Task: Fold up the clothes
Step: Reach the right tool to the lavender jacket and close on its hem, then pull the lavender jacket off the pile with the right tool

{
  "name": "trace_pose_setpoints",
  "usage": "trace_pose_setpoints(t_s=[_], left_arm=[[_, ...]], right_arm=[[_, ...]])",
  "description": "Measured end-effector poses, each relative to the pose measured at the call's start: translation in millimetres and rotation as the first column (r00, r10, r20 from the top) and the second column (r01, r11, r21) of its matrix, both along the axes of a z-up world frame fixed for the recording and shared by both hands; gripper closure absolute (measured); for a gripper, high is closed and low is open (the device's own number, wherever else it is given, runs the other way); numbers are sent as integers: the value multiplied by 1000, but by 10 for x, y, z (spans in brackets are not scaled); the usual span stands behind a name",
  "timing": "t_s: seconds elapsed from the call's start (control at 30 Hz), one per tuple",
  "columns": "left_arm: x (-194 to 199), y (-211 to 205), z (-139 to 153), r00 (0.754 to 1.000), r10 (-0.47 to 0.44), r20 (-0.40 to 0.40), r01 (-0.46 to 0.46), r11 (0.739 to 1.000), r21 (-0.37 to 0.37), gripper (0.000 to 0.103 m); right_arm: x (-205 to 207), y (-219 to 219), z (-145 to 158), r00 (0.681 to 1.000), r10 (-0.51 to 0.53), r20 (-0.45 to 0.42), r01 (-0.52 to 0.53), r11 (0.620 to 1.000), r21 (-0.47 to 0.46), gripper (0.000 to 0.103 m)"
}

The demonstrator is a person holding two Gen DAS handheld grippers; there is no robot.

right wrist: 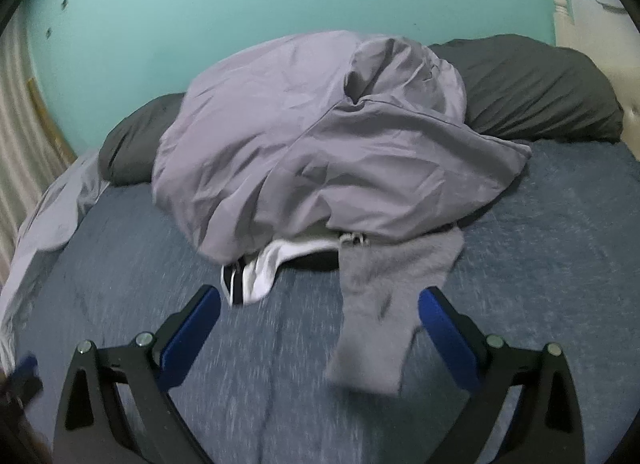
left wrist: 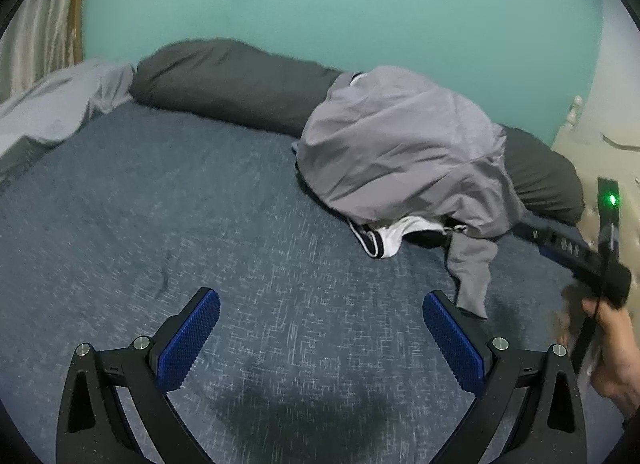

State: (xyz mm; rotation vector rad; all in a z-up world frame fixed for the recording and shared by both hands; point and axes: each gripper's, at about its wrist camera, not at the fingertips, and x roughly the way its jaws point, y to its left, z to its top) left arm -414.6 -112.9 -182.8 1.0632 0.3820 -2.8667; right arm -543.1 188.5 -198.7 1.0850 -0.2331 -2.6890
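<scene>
A: Blue-padded fingers (right wrist: pixel 448 340) of the right hand-held gripper (right wrist: pixel 320 328) sit closest to the lens, spread wide with nothing between them; a grey knit piece (right wrist: pixel 384 304), maybe a sleeve or a trouser leg, trails from the pile of clothes toward that gap.

B: And the left one?

A: The left hand-held gripper (left wrist: pixel 322 338) is just as wide apart, hanging over bare blue bedspread (left wrist: pixel 160 223) in front of the pile; it grips nothing.

B: Where do the clothes themselves lie?

A: Heaped on the bed; a lilac-grey sheet or garment (right wrist: pixel 288 135) is draped over the top of the pile and leans back on the dark pillows (left wrist: pixel 224 79) behind it; a white garment with dark stripes (right wrist: pixel 256 272) pokes out from under the pile's front edge, just left of the grey knit piece.

B: Folded at all?

A: Nothing I can see is folded; all of it is bunched, and I cannot tell how many pieces sit underneath.

B: Why would both tools be held spread and low like that?

A: My guess is readiness; the loose grey end is the easiest thing to catch, and the flat bedspread in front of the pile leaves room to lay a piece out. The person's hand (left wrist: pixel 612 348) holds the right tool beside the pile.
</scene>
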Motion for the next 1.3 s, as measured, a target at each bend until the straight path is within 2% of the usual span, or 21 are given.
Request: trace_pose_setpoints(t_s=[0.33,0.4,0.5,0.63,0.67,0.73,0.77,0.8,0.87,1.07,1.3], left_arm=[[-190,-253,-115,999,-1,38,1,1000,19,0],[-221,-305,-128,999,-2,43,1,1000,22,0],[-268,-383,-148,999,-4,50,2,1000,25,0],[-321,-483,-180,998,-5,60,3,999,32,0],[-311,-497,-201,998,-4,61,2,999,38,0],[-290,-525,-244,998,-2,64,-1,999,50,0],[-280,-539,-265,998,-1,65,-2,998,56,0],[-267,-547,-289,998,-1,67,-3,998,60,0],[-228,-532,-338,997,-2,72,-3,998,58,0],[16,-421,-376,998,-4,63,0,999,54,0],[451,-292,-319,1000,0,29,-1,999,46,0]], right_arm=[[-788,-404,-8,999,-42,14,41,998,45,3],[-935,-477,-25,999,-48,23,47,998,42,10],[-1143,-566,-79,998,-61,34,59,997,39,15],[-1383,-639,-175,997,-61,51,59,997,41,33],[-1433,-648,-201,997,-57,56,55,998,37,41],[-1472,-665,-223,998,-41,52,39,999,37,64],[-1477,-674,-224,999,-29,44,27,999,39,81],[-1445,-686,-203,999,-23,21,22,998,58,91],[-1343,-679,-159,1000,6,-23,-4,997,82,100],[-873,-417,-6,991,92,-99,-85,994,76,101],[44,60,257,972,165,-167,-165,986,17,102]])
